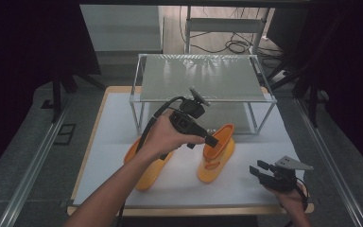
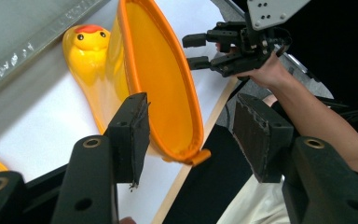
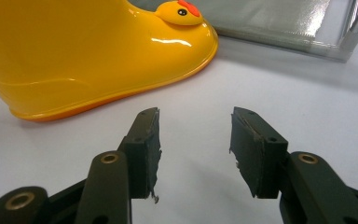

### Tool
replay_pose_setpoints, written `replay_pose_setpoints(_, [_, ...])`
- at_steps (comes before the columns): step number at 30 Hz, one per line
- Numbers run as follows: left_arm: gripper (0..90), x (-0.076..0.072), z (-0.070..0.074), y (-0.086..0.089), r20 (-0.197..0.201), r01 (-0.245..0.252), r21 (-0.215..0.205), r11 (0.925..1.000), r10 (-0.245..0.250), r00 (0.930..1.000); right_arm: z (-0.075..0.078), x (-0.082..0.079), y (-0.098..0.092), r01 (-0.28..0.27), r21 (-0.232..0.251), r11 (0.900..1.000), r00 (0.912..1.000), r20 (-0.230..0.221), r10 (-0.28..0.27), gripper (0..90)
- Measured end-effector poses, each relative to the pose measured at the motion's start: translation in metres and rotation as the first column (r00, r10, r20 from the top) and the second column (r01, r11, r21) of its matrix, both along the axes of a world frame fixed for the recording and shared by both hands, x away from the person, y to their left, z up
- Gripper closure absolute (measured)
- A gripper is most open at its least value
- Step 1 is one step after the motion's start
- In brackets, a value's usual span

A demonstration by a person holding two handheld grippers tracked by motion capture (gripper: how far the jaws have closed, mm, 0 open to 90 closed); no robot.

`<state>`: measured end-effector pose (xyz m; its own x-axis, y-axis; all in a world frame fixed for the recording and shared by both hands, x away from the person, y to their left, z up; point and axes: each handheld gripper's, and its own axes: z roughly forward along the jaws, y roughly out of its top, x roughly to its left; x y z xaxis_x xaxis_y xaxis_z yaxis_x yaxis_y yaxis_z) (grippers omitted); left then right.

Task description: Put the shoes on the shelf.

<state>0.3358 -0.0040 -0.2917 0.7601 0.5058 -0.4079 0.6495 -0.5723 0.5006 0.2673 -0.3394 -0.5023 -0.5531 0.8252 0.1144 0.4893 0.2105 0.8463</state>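
On white table [image 1: 123,118]: two yellow boots [image 1: 216,153], metal rack [image 1: 203,78]; dark surroundings.

It looks like a lab: dark curtains [image 1: 23,42] hang around a white table [image 1: 118,118], and loose cables [image 1: 236,46] lie on the floor.

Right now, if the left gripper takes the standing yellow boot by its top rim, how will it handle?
The standing boot looks like glossy moulded rubber, so the pads may slip. Its thin rim will probably flex. Tall on a narrow sole, it could tip if nudged. The left gripper is open around the rim.
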Motion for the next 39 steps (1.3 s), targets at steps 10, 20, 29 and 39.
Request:
replay_pose_setpoints(10, [48.3, 0.023, -0.008, -0.019, -0.021, -0.014, 0.059, 0.9982, 0.015, 0.9997, 0.001, 0.0, -0.001, 0.003, 0.003, 1.0, 1.0, -0.001, -0.003, 51.8])
replay_pose_setpoints(20, [50.7, 0.04, -0.028, -0.032, -0.05, -0.01, 0.161, 0.9869, 0.018, 0.9986, 0.0, 0.0, -0.002, 0.006, 0.006, 1.0, 1.0, 0.0, -0.006, 51.8])
replay_pose_setpoints(29, [62.6, 0.044, -0.046, -0.045, -0.056, -0.014, 0.198, 0.9802, 0.026, 0.9981, 0.0, 0.0, -0.003, 0.009, 0.006, 1.0, 1.0, -0.003, -0.009, 51.8])
replay_pose_setpoints(39, [84.7, 0.044, -0.049, -0.048, -0.049, -0.035, 0.216, 0.9759, 0.047, 0.9977, 0.0, 0.0, -0.003, 0.014, 0.004, 1.0, 0.9999, -0.005, -0.014, 51.8])
